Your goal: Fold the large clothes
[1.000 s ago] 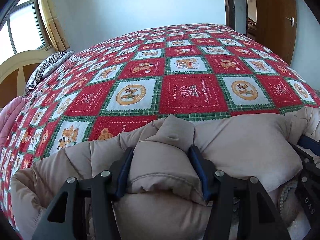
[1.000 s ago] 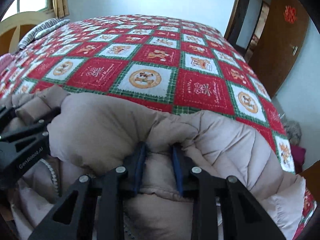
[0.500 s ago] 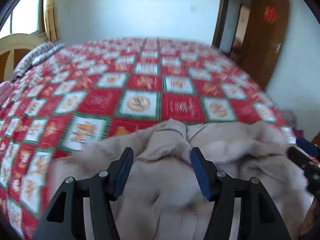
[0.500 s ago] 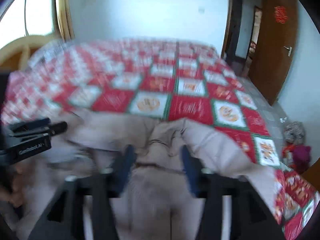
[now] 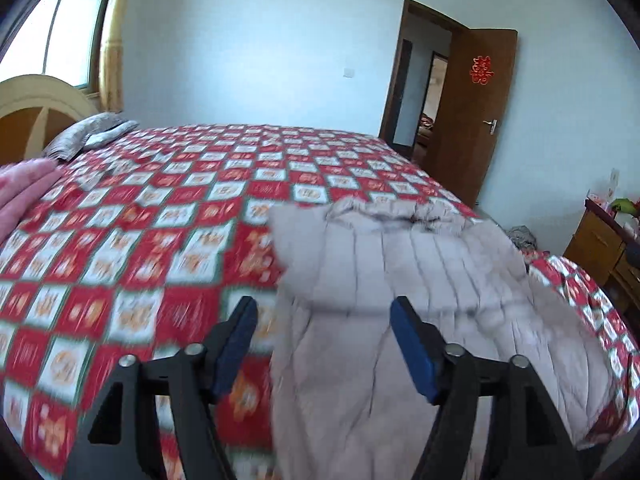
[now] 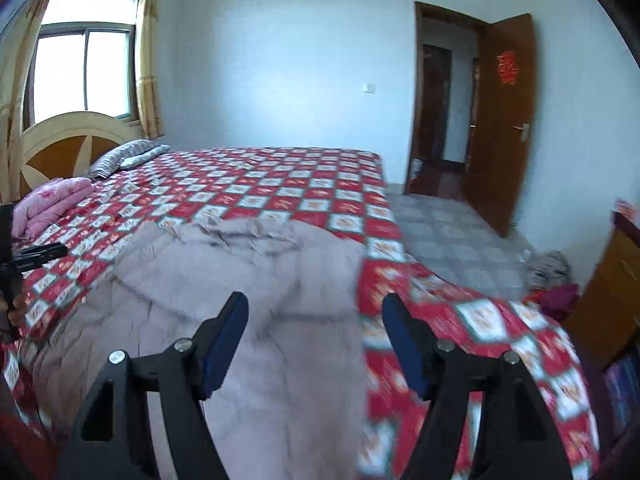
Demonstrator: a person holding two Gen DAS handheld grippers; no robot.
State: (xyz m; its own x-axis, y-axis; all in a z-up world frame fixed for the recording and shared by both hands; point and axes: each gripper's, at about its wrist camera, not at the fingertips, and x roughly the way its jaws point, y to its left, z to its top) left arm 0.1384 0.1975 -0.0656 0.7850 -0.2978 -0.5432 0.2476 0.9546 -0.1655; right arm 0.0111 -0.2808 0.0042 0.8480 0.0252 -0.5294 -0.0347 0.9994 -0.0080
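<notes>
The bed [image 5: 132, 240] fills most of what I see from both wrists, covered edge to edge by a red, white and green patchwork quilt [image 6: 280, 188]. On the near part of it, toward the foot end, lies the beige padded coat [image 5: 420, 280], spread flat with its quilted seams running away from me and a rumpled edge at its far side; in the right wrist view the same coat [image 6: 224, 288] takes up the left half of the near bed, with bare quilt to its right.

Beyond the bed stands a brown wooden door [image 6: 508, 128], swung open, with a red paper ornament [image 5: 482, 71] on it. At the head end I can see a rounded headboard [image 6: 72, 140] under a window [image 6: 84, 72] with yellow curtains, a striped pillow [image 6: 120, 156] and a folded pink blanket [image 6: 56, 200]. A wooden cabinet [image 5: 596, 244] sits off the foot corner, with a heap of clothes [image 6: 548, 268] on the tiled floor.

My left gripper [image 5: 324, 344] hangs above the coat's left edge, its fingers wide apart and gripping nothing; its jaws have just been opening. My right gripper [image 6: 314, 336] is over the coat's right edge, fingers spread wide as well, nothing between the pads; its jaws opened sharply within the last second. The picture is blurred near both.
</notes>
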